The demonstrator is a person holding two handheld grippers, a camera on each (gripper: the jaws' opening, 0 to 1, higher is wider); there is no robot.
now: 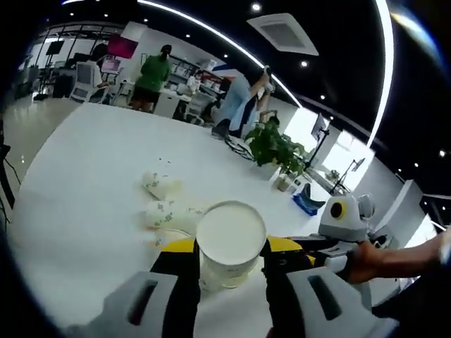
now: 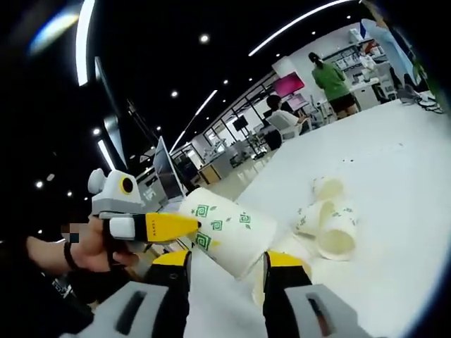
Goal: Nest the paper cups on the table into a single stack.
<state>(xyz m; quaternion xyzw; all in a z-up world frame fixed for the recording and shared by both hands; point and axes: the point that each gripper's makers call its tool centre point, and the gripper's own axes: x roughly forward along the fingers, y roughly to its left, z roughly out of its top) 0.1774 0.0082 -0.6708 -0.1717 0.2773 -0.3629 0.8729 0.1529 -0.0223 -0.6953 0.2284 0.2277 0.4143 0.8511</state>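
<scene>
Where the views differ, held cup [image 1: 231, 243]: its open white mouth is shown in the left gripper view, its green-printed side in the right gripper view.
Room: ceiling light strips are seen; people [image 1: 153, 74] are stood beyond the table.
Table [image 1: 77, 211]: white; a potted plant [image 1: 278, 148] is set at its far edge.
Left tongs [image 1: 231, 248]: closed on the held cup.
Right tongs [image 2: 227, 262]: the cup's base is seen between the jaws; a grip cannot be told.
Hand [image 1: 373, 260]: wrapped around the right tongs' handle.
Loose cups [image 1: 163, 204]: laid on their sides, near the held cup.

Two close, low claw-mounted views facing each other across the white table [image 1: 84, 211], sharing the loose cups [image 2: 328, 222].
</scene>
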